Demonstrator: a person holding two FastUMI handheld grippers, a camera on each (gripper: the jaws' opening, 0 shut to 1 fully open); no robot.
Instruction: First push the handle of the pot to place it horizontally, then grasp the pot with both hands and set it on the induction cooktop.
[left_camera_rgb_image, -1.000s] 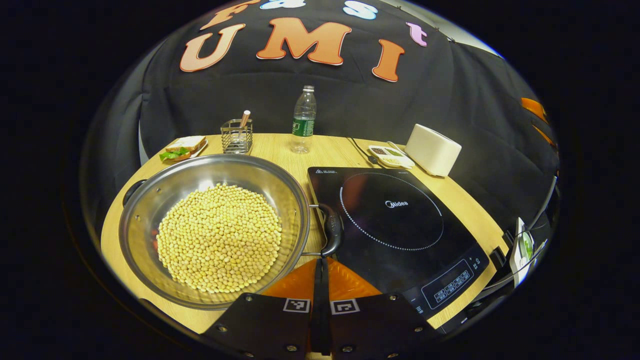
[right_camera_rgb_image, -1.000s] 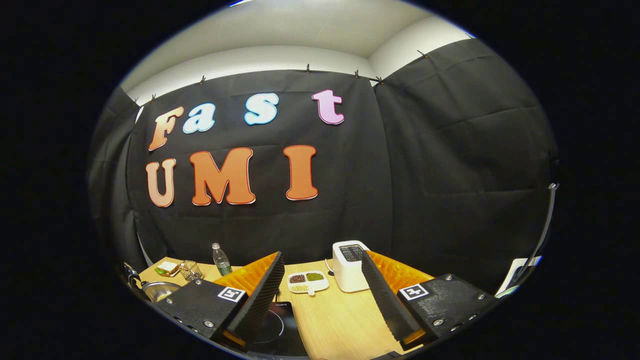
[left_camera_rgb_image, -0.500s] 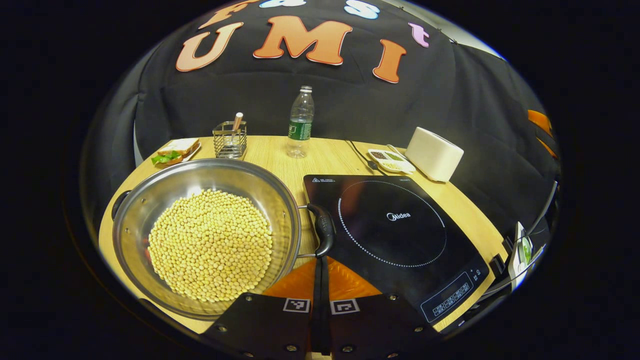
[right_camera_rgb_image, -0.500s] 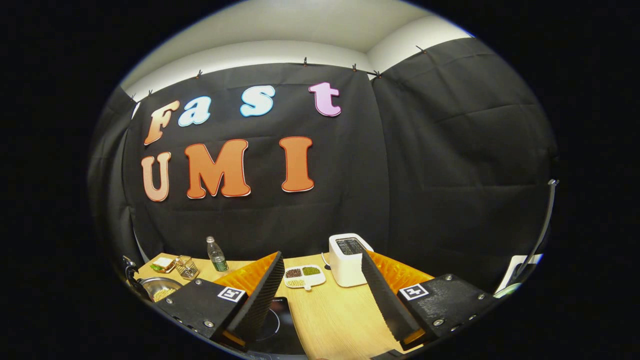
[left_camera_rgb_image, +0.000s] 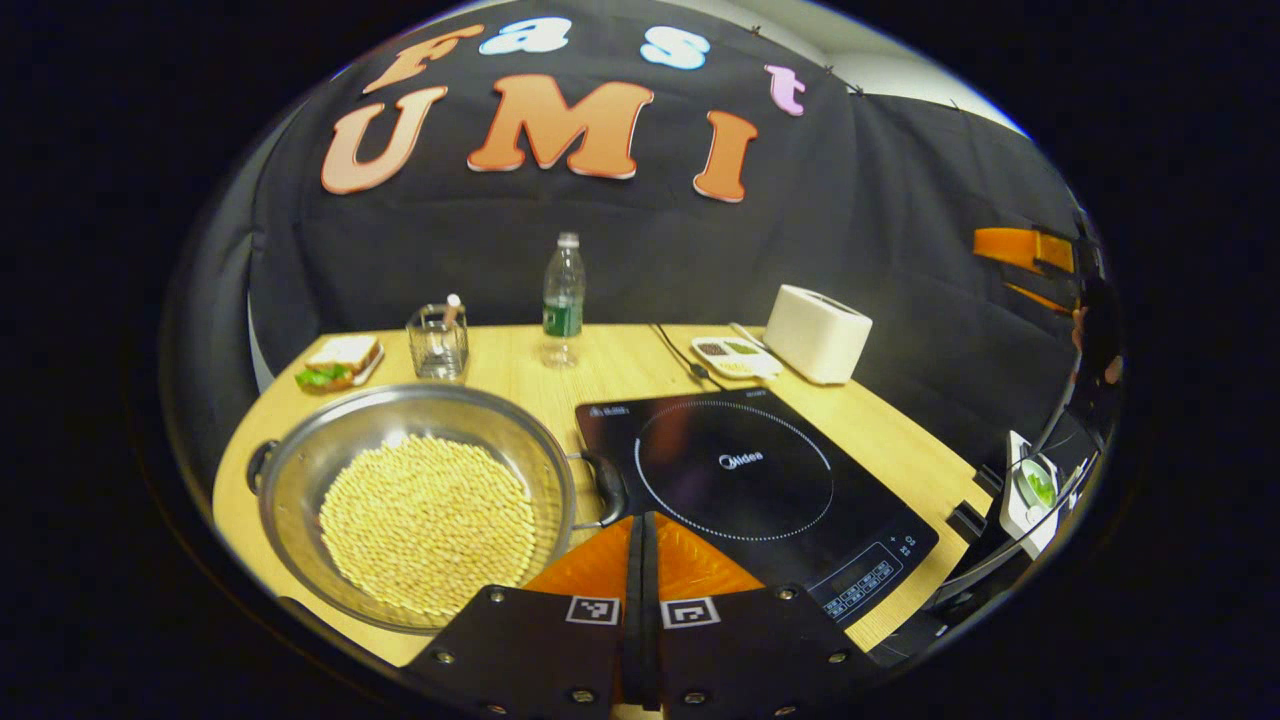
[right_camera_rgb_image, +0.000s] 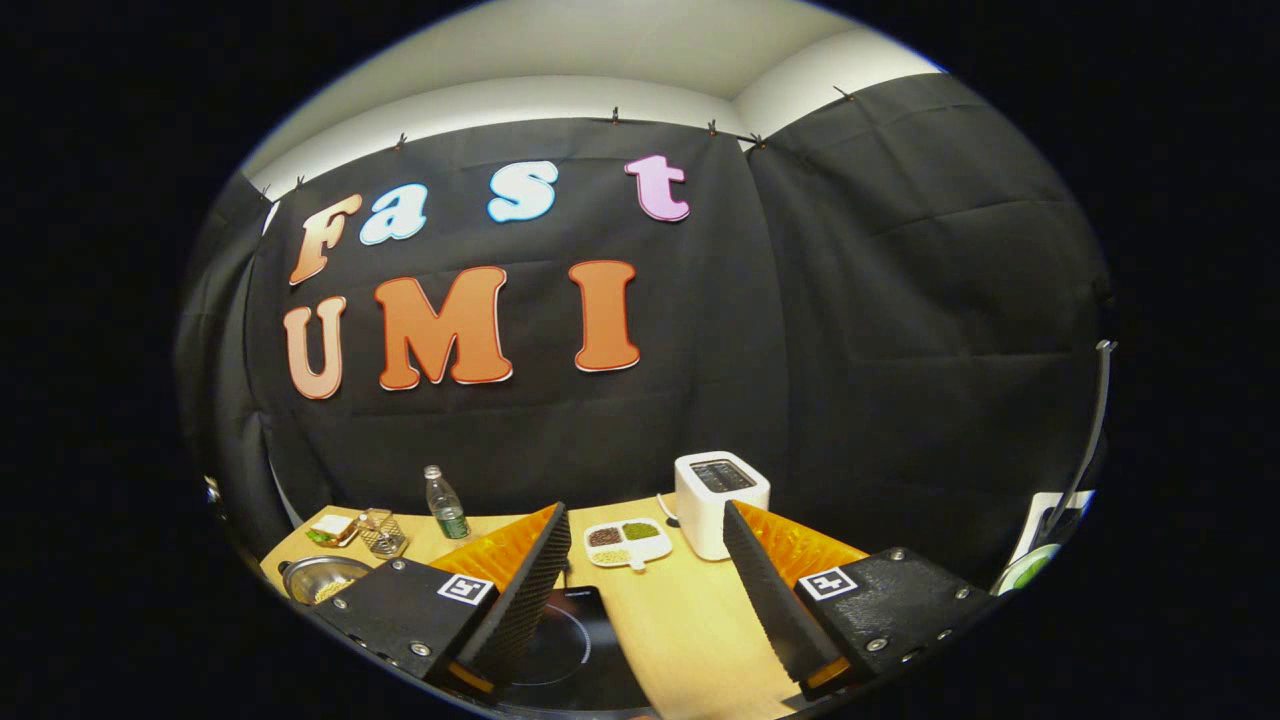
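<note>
Pot (left_camera_rgb_image: 420, 500) sits on the table (left_camera_rgb_image: 900, 440), left of the cooktop (left_camera_rgb_image: 750, 490), not on it. It is a wide steel pan holding a mound of yellow beans (left_camera_rgb_image: 428, 520). Its right handle (left_camera_rgb_image: 605, 488) lies level, just beside the cooktop's left edge; the left handle (left_camera_rgb_image: 258, 465) shows at the far rim.

Left gripper (left_camera_rgb_image: 642, 530) is fully closed, its fingers pressed together with nothing between them. Its tips sit just below the right handle; contact cannot be judged.

Right gripper (right_camera_rgb_image: 645, 590) is wide open and holds nothing. It hangs above the table, with the cooktop (right_camera_rgb_image: 570, 650) under its left finger. The right gripper view also shows the pot (right_camera_rgb_image: 322, 578) far off at lower left.

Behind the pot stand a sandwich (left_camera_rgb_image: 338, 360), a wire holder (left_camera_rgb_image: 438, 340) and a bottle (left_camera_rgb_image: 563, 300). Behind the cooktop lie a divided dish (left_camera_rgb_image: 738, 355) and a toaster (left_camera_rgb_image: 818, 333).
</note>
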